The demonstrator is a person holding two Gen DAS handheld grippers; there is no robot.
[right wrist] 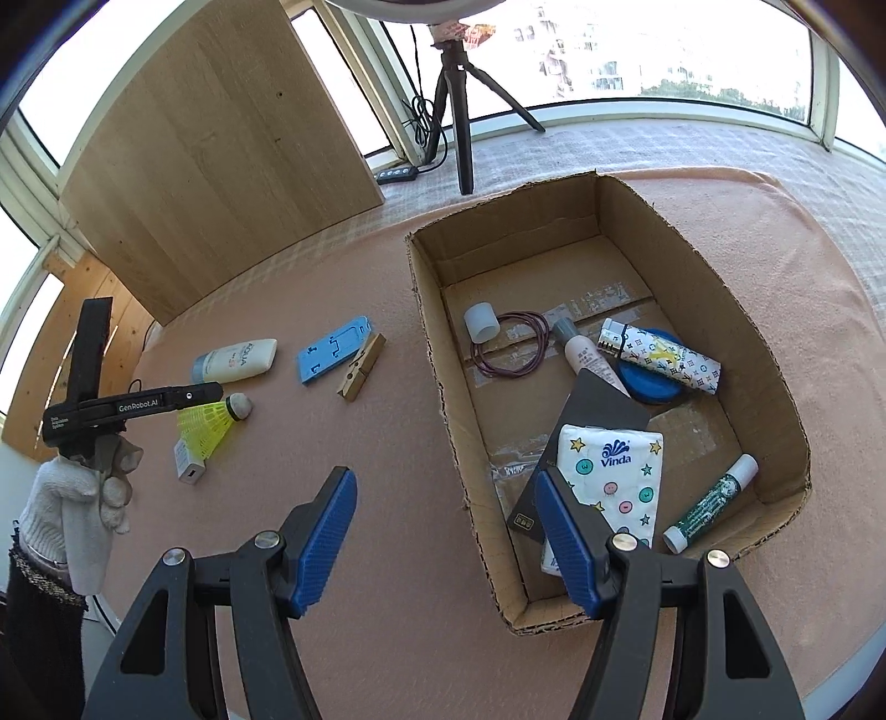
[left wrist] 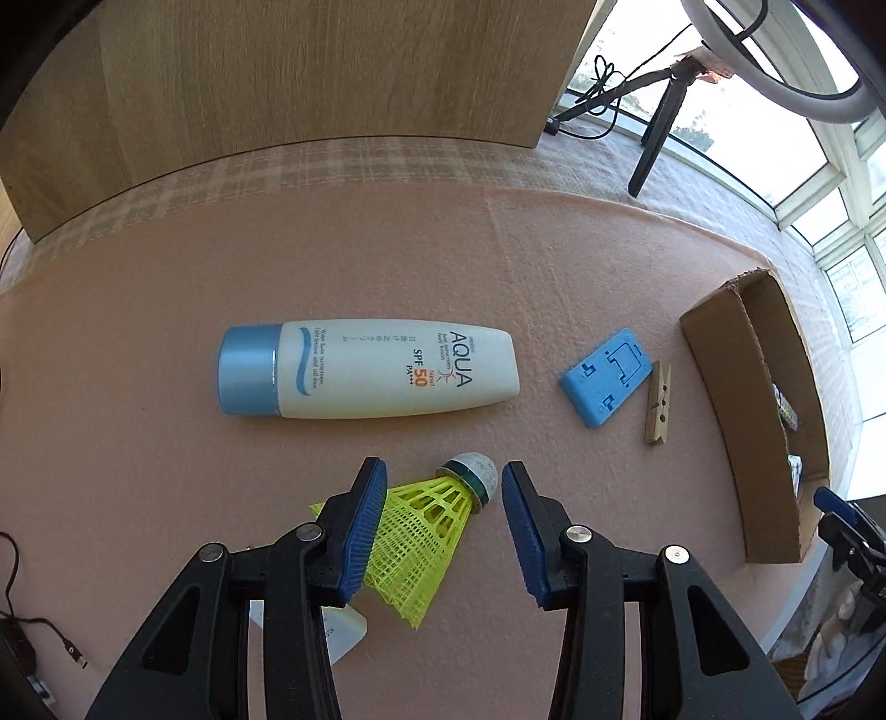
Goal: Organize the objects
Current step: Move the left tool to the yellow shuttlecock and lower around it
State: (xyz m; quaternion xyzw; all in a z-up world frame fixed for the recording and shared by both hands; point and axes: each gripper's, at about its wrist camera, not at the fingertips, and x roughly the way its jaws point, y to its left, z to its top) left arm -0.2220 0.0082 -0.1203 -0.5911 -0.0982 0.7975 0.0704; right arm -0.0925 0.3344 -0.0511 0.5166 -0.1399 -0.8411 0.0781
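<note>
Shuttlecock (left wrist: 437,526), yellow skirt, grey cork at one o'clock, lies between your left gripper's (left wrist: 443,531) parted, untouching fingers; right gripper (right wrist: 443,537) gapes empty.

A light wooden board (right wrist: 221,166) stands upright at the table's (right wrist: 803,288) far edge. Beside it — on the checked cloth (right wrist: 664,144) — a black tripod (right wrist: 459,111), its cables (right wrist: 421,122) and a small black controller (right wrist: 396,174) before the windows (right wrist: 664,50).

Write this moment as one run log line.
left gripper: open over shuttlecock | right gripper: open, empty | box: partly filled
</note>
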